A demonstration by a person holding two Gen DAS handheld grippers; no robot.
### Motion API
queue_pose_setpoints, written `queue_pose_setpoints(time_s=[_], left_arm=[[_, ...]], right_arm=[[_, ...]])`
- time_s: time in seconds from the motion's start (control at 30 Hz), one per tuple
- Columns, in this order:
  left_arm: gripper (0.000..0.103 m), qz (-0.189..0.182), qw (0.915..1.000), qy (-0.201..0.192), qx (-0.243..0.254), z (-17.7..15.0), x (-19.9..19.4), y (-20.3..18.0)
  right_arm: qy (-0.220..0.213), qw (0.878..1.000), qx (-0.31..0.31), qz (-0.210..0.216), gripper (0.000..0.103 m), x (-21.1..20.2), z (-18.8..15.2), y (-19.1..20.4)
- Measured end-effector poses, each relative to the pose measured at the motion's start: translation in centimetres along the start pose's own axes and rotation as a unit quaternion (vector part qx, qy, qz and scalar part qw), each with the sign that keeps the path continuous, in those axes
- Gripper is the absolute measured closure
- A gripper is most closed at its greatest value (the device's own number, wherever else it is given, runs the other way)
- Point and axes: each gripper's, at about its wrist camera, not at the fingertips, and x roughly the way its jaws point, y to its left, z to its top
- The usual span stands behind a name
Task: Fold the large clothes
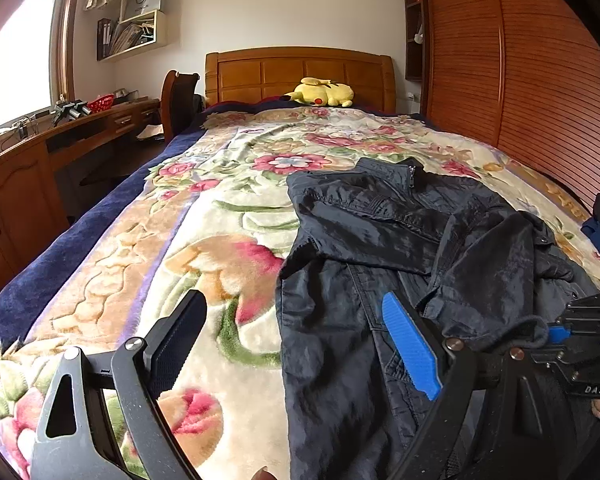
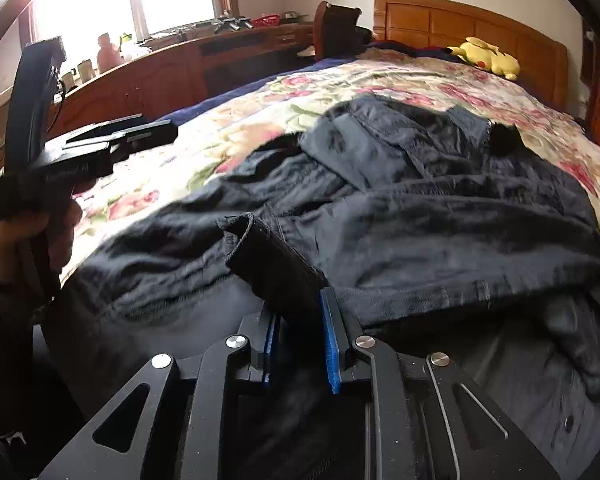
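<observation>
One dark jacket point(image 1: 400, 240) spread on floral bed blanket point(image 1: 204, 248).
Right gripper point(image 2: 300, 320) jaws clamped on jacket cuff point(image 2: 268, 256); left gripper point(image 1: 300, 344) jaws wide apart, empty, above jacket's near edge. One yellow plush toy point(image 1: 322, 92) by headboard point(image 1: 300, 68), one chair point(image 1: 178, 100) beside bed, tabletop point(image 1: 100, 114) cluttered under window.
</observation>
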Motion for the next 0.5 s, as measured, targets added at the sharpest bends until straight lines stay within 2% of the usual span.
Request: queue_pose_setpoints(time_s=[0.2, 0.27, 0.37, 0.5], left_arm=[[0.013, -0.002, 1.0000, 0.000, 0.005, 0.0, -0.2, -0.2], [0.013, -0.002, 1.0000, 0.001, 0.004, 0.0, -0.1, -0.3], [0.013, -0.003, 1.0000, 0.002, 0.007, -0.1, -0.2, -0.5], [0.013, 0.000, 0.9999, 0.005, 0.011, -0.4, -0.2, -0.6]], right_arm=[[-0.016, 1.000, -0.003, -0.011, 0.062, -2.4, -0.2, 0.6], [-0.032, 0.999, -0.007, -0.019, 0.053, -3.8, -0.1, 0.6], [-0.069, 0.997, -0.008, -0.043, 0.045, -5.7, 0.1, 0.2], [-0.067, 0.996, 0.007, -0.062, 0.044, -4.7, 1.3, -0.4]])
